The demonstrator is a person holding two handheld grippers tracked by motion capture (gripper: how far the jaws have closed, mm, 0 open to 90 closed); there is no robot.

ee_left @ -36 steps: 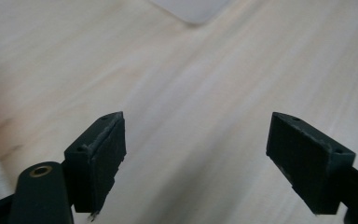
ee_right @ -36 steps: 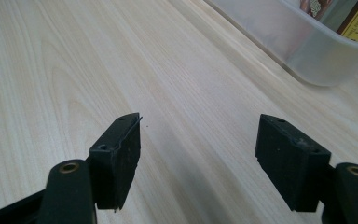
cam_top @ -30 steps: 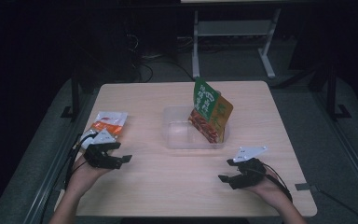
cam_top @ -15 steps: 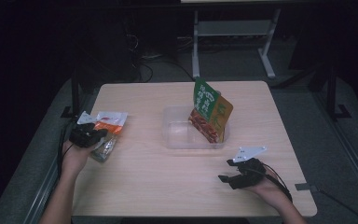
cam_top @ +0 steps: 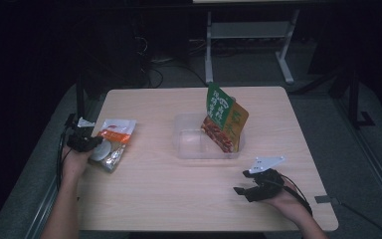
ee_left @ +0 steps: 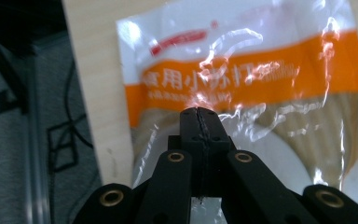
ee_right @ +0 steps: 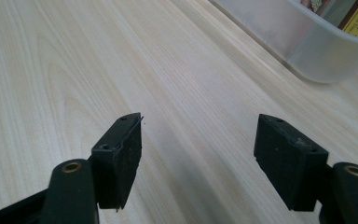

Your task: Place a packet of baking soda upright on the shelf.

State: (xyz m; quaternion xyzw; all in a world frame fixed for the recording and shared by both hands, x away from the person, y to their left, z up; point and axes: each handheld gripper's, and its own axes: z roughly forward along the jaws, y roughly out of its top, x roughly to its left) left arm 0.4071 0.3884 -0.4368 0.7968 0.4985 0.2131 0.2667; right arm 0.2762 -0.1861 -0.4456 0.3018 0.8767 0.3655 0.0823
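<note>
Orange-and-white powder pouch lies flat at the 9 o'clock edge of the table. One second ago our left gripper rested on bare wood at the pouch's 6 o'clock; we have since carried it up onto the pouch's 9 o'clock edge. In the left gripper view the jaws are pressed together over the clear film, apparently pinching a fold, though the pinch itself is hidden behind the jaws. We judge the grasp made and the lift not yet begun. The clear plastic tub at 12 o'clock, already holding a green-and-orange snack packet, is the likely destination. Our right gripper has not moved: it idles at 5 o'clock, jaws spread wide over bare wood
</note>
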